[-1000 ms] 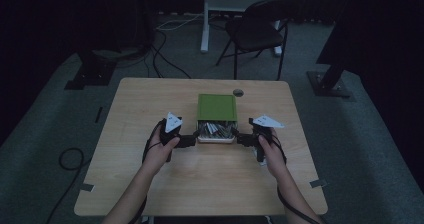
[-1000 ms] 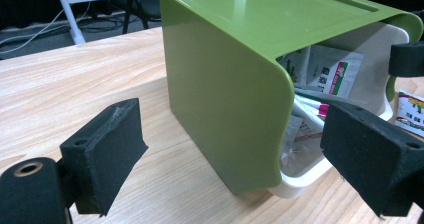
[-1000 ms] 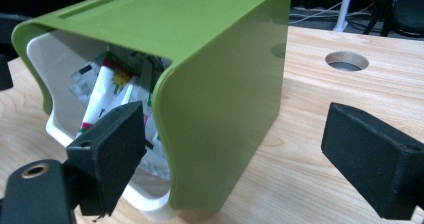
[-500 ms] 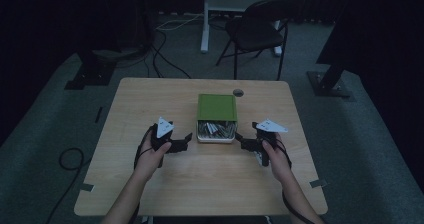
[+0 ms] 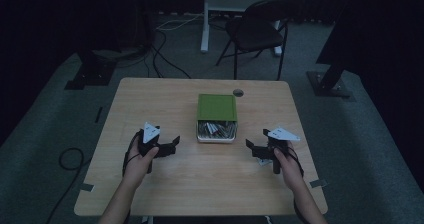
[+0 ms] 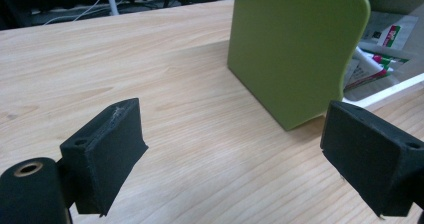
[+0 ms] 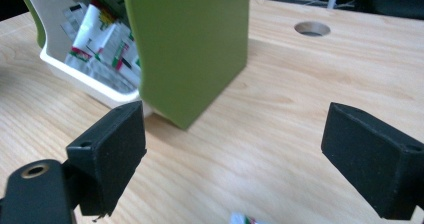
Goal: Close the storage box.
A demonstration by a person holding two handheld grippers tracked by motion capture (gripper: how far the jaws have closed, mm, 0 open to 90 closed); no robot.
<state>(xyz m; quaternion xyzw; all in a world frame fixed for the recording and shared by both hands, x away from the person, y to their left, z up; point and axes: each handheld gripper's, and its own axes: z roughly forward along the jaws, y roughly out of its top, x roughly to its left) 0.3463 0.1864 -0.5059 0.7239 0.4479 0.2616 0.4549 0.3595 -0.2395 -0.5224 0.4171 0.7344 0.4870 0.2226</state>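
Note:
A green box (image 5: 216, 107) stands at the table's middle, its white tray (image 5: 216, 139) slid out toward me and full of small printed packets (image 5: 216, 129). My left gripper (image 5: 169, 145) rests open on the table to the left of the tray, apart from it. In the left gripper view the open gripper (image 6: 235, 134) holds nothing, and the green box (image 6: 295, 44) stands ahead to the right. My right gripper (image 5: 253, 148) is open to the right of the tray. The same gripper (image 7: 235, 134) faces the green box (image 7: 192, 44) with a small packet (image 7: 245, 219) lying just below it.
The wooden table (image 5: 150, 99) has a round cable hole (image 5: 238, 92) behind the box. A folding chair (image 5: 260, 29) and a white stand (image 5: 235, 4) are on the floor beyond the far edge. Cables trail on the floor at left.
Both grippers have drawn back from the tray's sides, outward and toward me. The box and tray have stayed in place.

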